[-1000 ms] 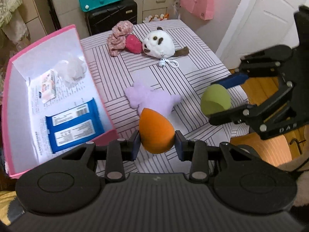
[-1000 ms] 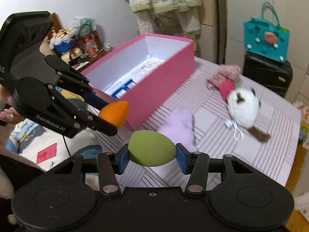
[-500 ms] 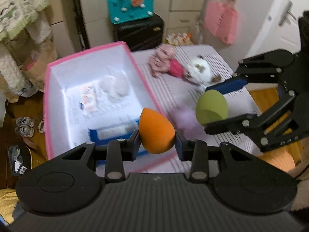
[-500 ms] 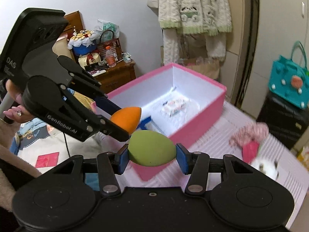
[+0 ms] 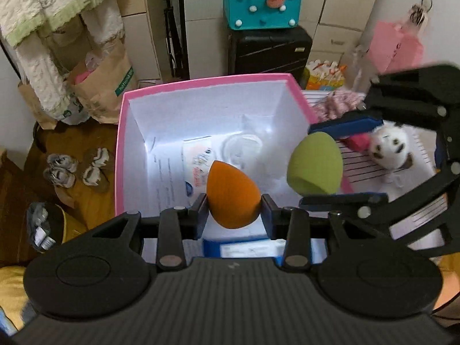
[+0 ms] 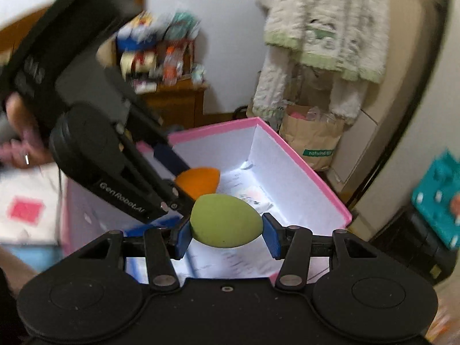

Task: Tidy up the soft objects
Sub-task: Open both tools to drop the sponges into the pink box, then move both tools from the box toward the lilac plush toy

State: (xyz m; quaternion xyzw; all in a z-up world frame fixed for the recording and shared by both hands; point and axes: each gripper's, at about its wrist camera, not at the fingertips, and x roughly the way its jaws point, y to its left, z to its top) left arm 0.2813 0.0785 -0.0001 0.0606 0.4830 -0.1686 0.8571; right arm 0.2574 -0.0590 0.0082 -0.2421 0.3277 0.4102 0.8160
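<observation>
Over the pink box (image 5: pixel 120 155), both sponges held in the air, neither yet set down.

Left hand-held gripper (image 5: pixel 233 214): pinching the orange sponge (image 5: pixel 231 194) between its two pads, above the near part of the box.

Right hand-held gripper (image 6: pixel 227 234): pinching the green sponge (image 6: pixel 225 220) between its blue pads, above the box's right side, just beside the orange one but apart from it.

Box contents: printed paper lining the bottom, a blue packet (image 5: pixel 247 248) at the near end, a small pink-and-white packet and something clear or white further in; too washed out by glare to name surely.

On the striped surface (image 5: pixel 365 169): white plush toy (image 5: pixel 388 149), pink frilly cloth (image 5: pixel 336 105) and a red-pink item beside them, all outside the box.

Done so far: both sponges picked up and carried to the box.

Left to do, by my judgement: release both sponges inside, then bring over the toy and the cloth pieces.

Progress estimate: roughly midway, perhaps less.
</observation>
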